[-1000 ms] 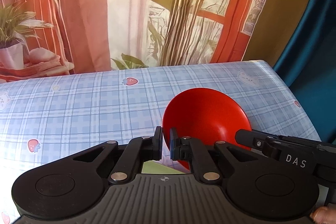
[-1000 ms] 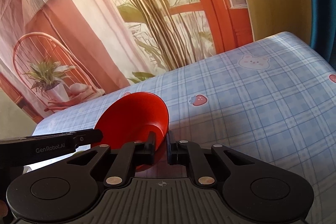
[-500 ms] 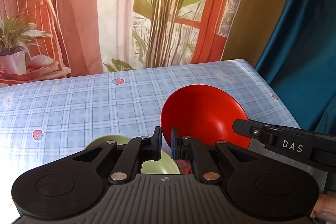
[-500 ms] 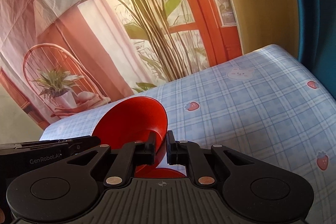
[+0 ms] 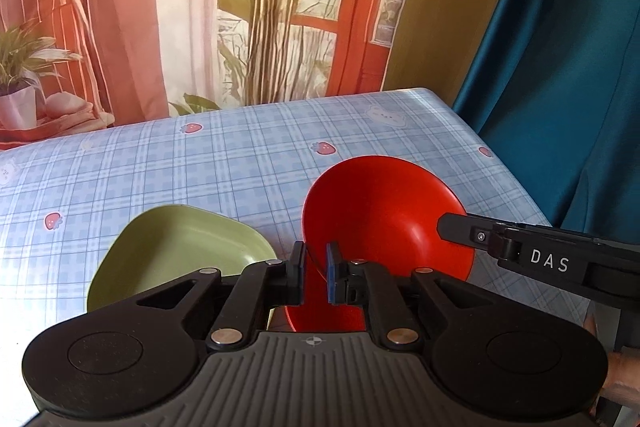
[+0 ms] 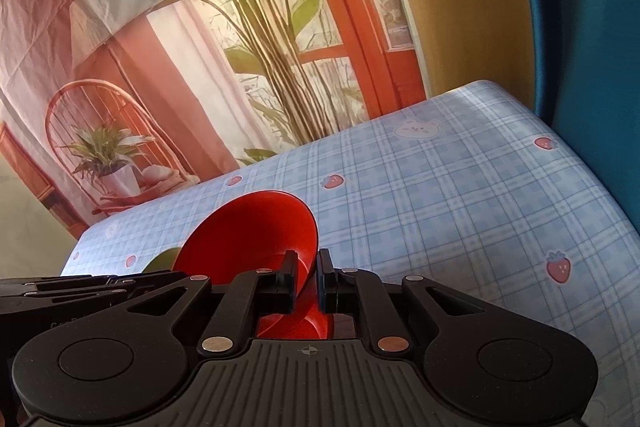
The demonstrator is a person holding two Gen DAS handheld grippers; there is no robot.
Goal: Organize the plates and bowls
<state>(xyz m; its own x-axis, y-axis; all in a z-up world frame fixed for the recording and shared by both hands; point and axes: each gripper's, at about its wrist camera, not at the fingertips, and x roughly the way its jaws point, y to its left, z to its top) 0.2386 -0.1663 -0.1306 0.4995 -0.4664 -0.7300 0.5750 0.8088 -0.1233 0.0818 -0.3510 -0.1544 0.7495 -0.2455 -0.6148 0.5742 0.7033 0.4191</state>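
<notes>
A red bowl [image 5: 384,219] hangs tilted above the table, held at two sides of its rim. My left gripper [image 5: 316,273] is shut on its near left rim. My right gripper [image 6: 307,281] is shut on its right rim; the bowl [image 6: 248,243] fills the left of that view. The right gripper's finger [image 5: 520,251] crosses the bowl's right side in the left wrist view. A green rounded-square plate [image 5: 180,251] lies on the table below and left of the bowl, partly hidden by my left gripper. A sliver of it [image 6: 162,261] shows in the right wrist view.
The table [image 5: 240,155] wears a blue plaid cloth with strawberries and bears. A printed backdrop [image 5: 200,7] hangs behind its far edge. A teal curtain [image 5: 560,67] hangs past the right edge. The left gripper's body [image 6: 60,291] reaches in at the left of the right wrist view.
Both grippers have risen and drawn back with the red bowl. The green plate, nearly hidden before, now shows below and left of the bowl.
</notes>
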